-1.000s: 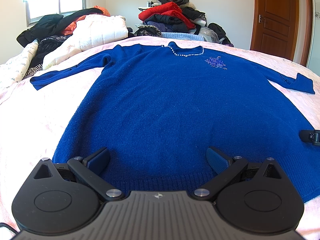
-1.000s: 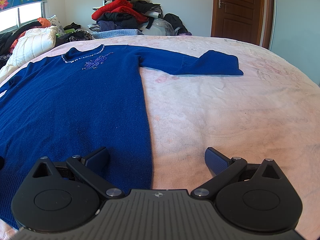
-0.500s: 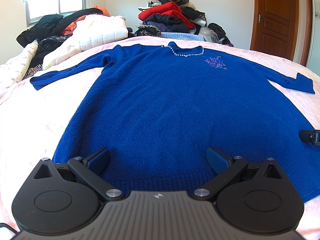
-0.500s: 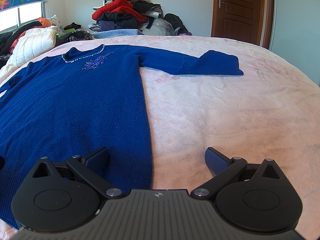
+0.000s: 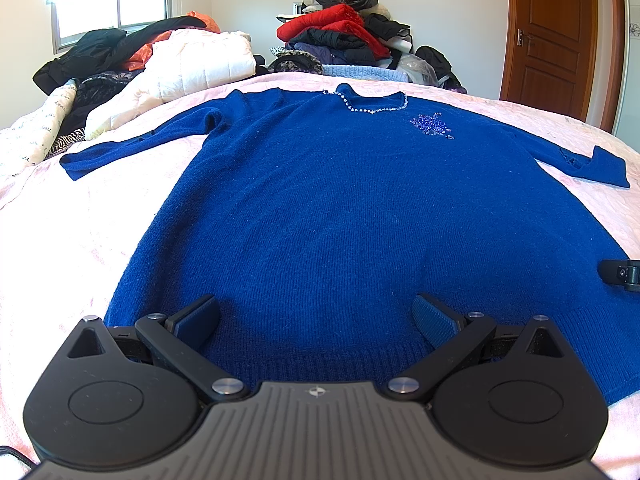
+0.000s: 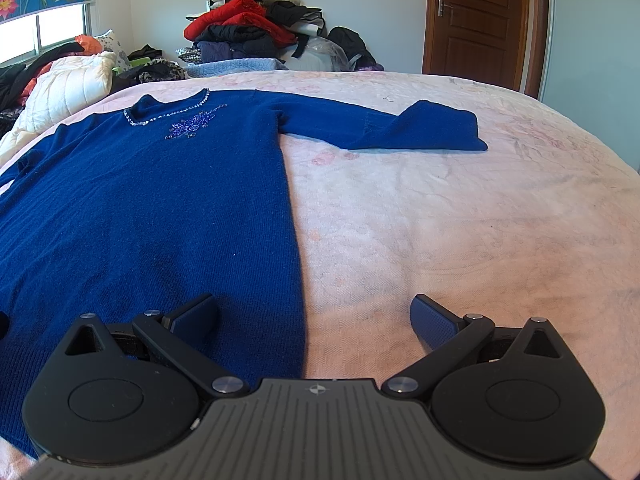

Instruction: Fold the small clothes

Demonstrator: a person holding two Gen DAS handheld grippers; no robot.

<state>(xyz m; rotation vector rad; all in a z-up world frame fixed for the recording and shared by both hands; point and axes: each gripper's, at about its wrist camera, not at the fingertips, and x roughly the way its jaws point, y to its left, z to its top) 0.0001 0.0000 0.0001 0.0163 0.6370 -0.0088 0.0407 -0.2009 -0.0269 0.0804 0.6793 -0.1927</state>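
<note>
A blue knit sweater (image 5: 340, 208) with a beaded neckline lies flat, front up, on the pink bedspread (image 5: 72, 240), both sleeves spread out. My left gripper (image 5: 316, 320) is open and empty over the middle of the hem. My right gripper (image 6: 314, 318) is open and empty over the sweater's (image 6: 140, 200) right side edge near the hem; its left finger is over the knit, its right finger over the bedspread (image 6: 460, 220). The right sleeve (image 6: 400, 128) lies out to the right. A tip of the right gripper shows in the left wrist view (image 5: 620, 276).
A white quilted duvet (image 5: 192, 64) and dark clothes (image 5: 96, 52) are piled at the bed's far left. A heap of red and black garments (image 5: 344, 36) stands at the far end. A wooden door (image 6: 480, 20) is at the back right.
</note>
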